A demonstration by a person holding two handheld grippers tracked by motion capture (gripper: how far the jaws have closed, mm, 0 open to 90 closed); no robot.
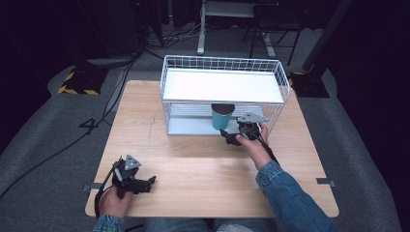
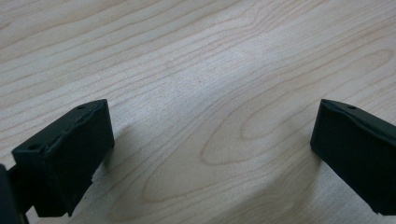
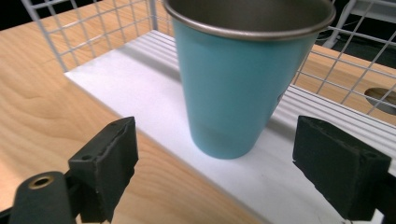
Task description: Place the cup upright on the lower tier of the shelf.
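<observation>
The wooden table (image 1: 145, 125) carries a white wire rack (image 1: 222, 94) at its far middle, with a solid top shelf and a lower shelf (image 3: 140, 93) open toward the person; on that lower shelf, near its front edge, stands a teal cup (image 3: 238, 88), upright and mouth up, with a bare metal rim. The right gripper (image 1: 231, 137) sits just in front of the cup at the shelf's lip, jaws parted and the pads clear of the cup's wall on both sides, nothing held; the left gripper (image 1: 145, 182) rests low over the near left of the table, jaws wide apart with bare wood between them.

By my reading the step in hand is either the reach for the cup or the retreat after setting it down; the stills alone do not say which. If it is a reach, the next move calls for a level push forward until the pads flank the lower wall, then a squeeze.

Room is tight above, since the top shelf hangs close over the cup's rim, though just how close is hard to judge from the high view; a lift must wait until the cup is drawn out past the front edge; wire walls close the sides and back, while the table in front lies open.
</observation>
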